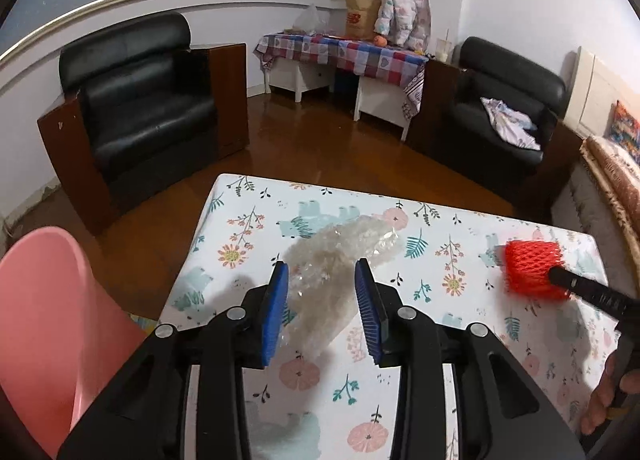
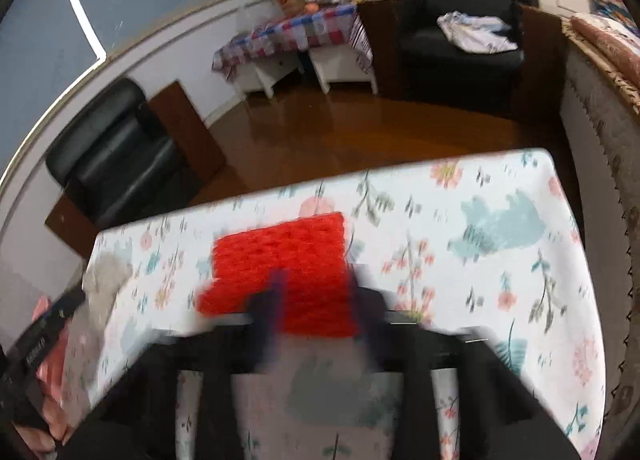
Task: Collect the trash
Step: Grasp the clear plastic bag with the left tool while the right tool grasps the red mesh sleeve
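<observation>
The left gripper (image 1: 322, 288) hovers over the table (image 1: 440, 340), which carries a floral cloth, and its blue-padded fingers (image 1: 276, 312) stand wide apart. Between and beneath them lies a crumpled sheet of clear plastic wrap (image 1: 340, 260), resting flat on the cloth and reaching away toward the table's far side; neither pad is seen pressing it. The second item of trash — a red foam net sleeve (image 1: 532, 268) — sits near the table's right edge in the left wrist view, with the black tip of the right gripper (image 1: 560, 274) against it. In the right wrist view the same sleeve (image 2: 280, 264) fills the space at the fingers of the right gripper (image 2: 316, 300), but this frame is heavily blurred; the sleeve lies between the two fingers, and it cannot be told whether they are closed on it or merely around it. A pink plastic bin (image 1: 44, 324) stands just beside the table on its left side, below table level. Two black armchairs (image 1: 148, 100) stand well apart behind the table on the wooden floor.
</observation>
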Demonstrator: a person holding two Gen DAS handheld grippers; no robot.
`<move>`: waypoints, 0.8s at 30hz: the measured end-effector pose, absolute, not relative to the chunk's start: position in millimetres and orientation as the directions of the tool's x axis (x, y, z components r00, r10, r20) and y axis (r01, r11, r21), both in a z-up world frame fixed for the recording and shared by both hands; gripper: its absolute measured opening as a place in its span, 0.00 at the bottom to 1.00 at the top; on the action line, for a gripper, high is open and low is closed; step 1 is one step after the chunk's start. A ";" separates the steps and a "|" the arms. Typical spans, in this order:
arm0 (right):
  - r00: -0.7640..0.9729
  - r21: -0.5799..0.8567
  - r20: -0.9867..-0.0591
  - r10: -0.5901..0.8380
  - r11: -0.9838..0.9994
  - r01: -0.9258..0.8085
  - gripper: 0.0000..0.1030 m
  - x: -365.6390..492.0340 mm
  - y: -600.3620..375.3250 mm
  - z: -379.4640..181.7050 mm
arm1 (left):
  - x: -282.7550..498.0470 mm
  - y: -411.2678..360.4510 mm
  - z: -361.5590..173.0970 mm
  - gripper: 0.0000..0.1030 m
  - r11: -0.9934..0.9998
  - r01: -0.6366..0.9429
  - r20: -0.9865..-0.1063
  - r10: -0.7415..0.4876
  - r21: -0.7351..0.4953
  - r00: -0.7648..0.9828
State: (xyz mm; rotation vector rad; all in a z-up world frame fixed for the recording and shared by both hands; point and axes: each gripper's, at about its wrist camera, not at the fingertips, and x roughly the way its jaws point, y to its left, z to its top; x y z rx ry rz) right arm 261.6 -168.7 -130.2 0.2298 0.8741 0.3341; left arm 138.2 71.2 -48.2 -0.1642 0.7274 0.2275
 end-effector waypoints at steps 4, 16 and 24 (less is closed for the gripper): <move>0.589 0.373 -0.689 0.423 0.903 -0.213 0.08 227.2 -173.3 -116.6 | 138.3 75.6 -61.0 0.34 0.965 -0.242 -0.708 0.104 -0.097 0.699; 0.583 0.470 -0.666 0.465 0.869 -0.157 0.08 110.0 -180.7 -117.4 | 116.2 82.5 -50.1 0.21 0.953 -0.210 -0.681 0.004 -0.220 0.733; 0.633 0.486 -0.588 0.504 0.845 -0.221 0.09 70.5 -179.2 -116.2 | 54.6 75.2 8.0 0.21 0.958 -0.131 -0.632 -0.062 -0.255 0.772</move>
